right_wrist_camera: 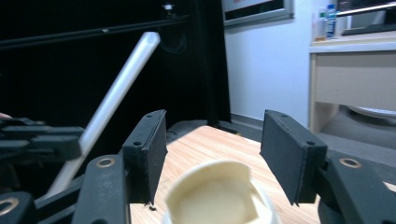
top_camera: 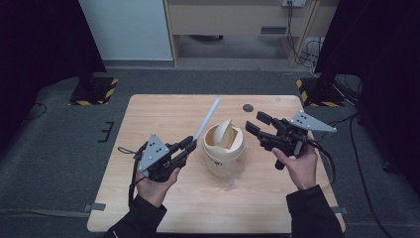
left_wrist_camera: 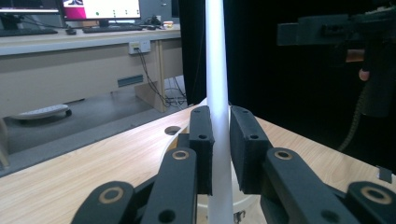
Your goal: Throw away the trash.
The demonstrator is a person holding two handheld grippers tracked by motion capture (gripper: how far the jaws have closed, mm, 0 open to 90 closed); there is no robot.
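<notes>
left claw [top_camera: 190, 144] clamps my thin white straw [top_camera: 207, 118] at its lower end, tip slanting over the cream cup [top_camera: 224, 145] mid-bench. right claw [top_camera: 257, 124] half open, empty. straw looks light, bendy, crushable; grip gently, low.

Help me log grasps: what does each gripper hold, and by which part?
Left gripper clamps the white straw near its lower end. Right gripper holds nothing, its jaws apart beside the cup.
</notes>
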